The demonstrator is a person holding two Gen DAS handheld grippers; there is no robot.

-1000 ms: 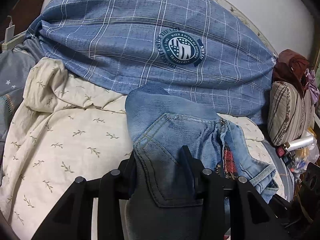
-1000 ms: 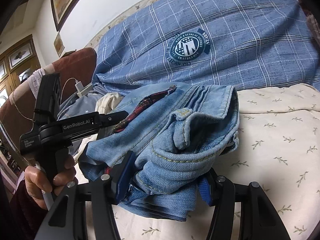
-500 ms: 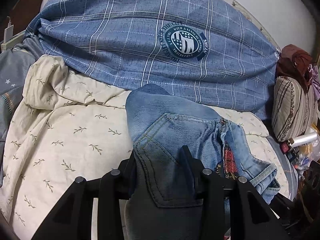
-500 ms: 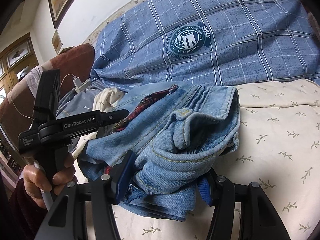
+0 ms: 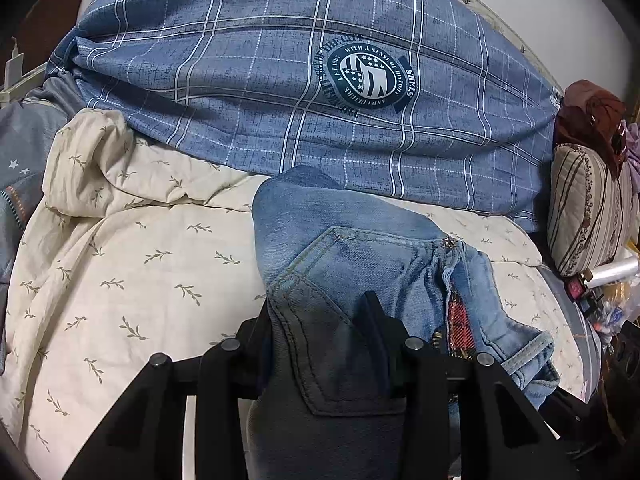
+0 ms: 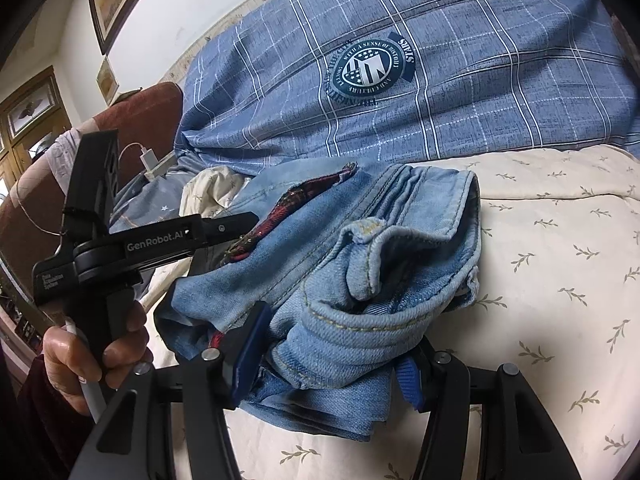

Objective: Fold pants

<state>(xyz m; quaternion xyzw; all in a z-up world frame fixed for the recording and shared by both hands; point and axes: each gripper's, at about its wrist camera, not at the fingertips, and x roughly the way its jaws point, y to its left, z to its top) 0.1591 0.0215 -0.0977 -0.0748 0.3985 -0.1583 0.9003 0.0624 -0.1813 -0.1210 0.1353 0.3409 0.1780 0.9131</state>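
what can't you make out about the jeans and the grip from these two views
- Left wrist view: the lower part of the jeans runs off the bottom edge, behind the left gripper.
- Right wrist view: the right gripper's far fingers are mostly buried under bunched denim.
- Either view: the legs' full length, covered by folds.
- Left wrist view: small clutter by the striped cushion, too small.

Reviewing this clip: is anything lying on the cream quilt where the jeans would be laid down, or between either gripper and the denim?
Nothing visible. Both the left gripper and right gripper are clamped directly on the jeans. The cream quilt beside and under them looks bare; the blue plaid duvet lies farther back.
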